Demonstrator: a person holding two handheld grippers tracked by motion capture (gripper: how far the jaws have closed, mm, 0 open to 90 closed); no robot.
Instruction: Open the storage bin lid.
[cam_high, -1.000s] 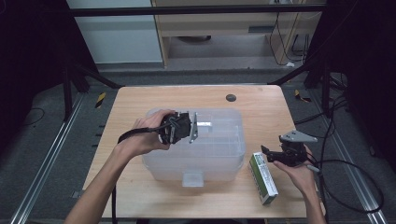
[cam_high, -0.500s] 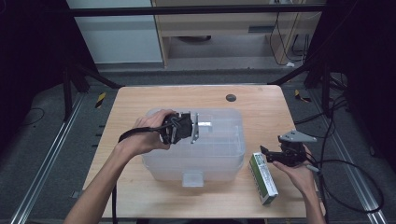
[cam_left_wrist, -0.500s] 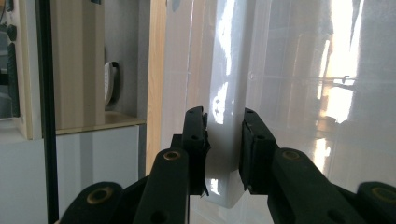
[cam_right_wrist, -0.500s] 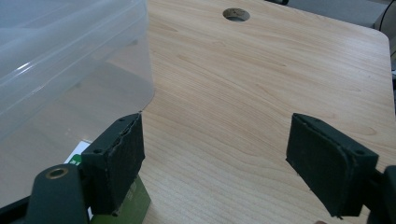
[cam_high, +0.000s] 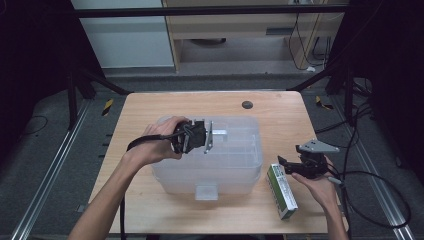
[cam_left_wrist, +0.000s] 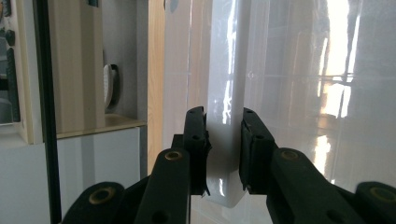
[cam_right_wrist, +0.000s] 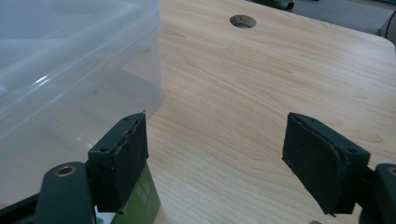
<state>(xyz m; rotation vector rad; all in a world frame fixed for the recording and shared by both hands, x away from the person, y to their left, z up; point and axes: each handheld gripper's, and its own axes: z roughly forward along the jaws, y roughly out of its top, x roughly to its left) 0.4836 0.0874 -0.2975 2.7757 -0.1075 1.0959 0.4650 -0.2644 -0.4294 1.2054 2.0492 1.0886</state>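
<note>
A clear plastic storage box (cam_high: 235, 162) with its lid on stands in the middle of the wooden table. My left gripper (cam_high: 204, 137) lies over the lid and is shut on the lid's white handle (cam_left_wrist: 225, 140), which sits squeezed between both pads in the left gripper view. A green carton (cam_high: 281, 190) lies flat on the table just right of the box. My right gripper (cam_high: 285, 164) hovers over the carton's far end, jaws wide open with nothing between them. In the right gripper view (cam_right_wrist: 219, 158) the carton's corner (cam_right_wrist: 144, 205) peeks below the left pad, and the box wall (cam_right_wrist: 70, 70) is at the left.
A white latch (cam_high: 206, 191) sits on the box's front wall. A round cable hole (cam_high: 247, 104) is in the table's far side, also visible as the hole (cam_right_wrist: 243, 21). Bare table (cam_high: 145, 107) surrounds the box. Cables trail off the right edge.
</note>
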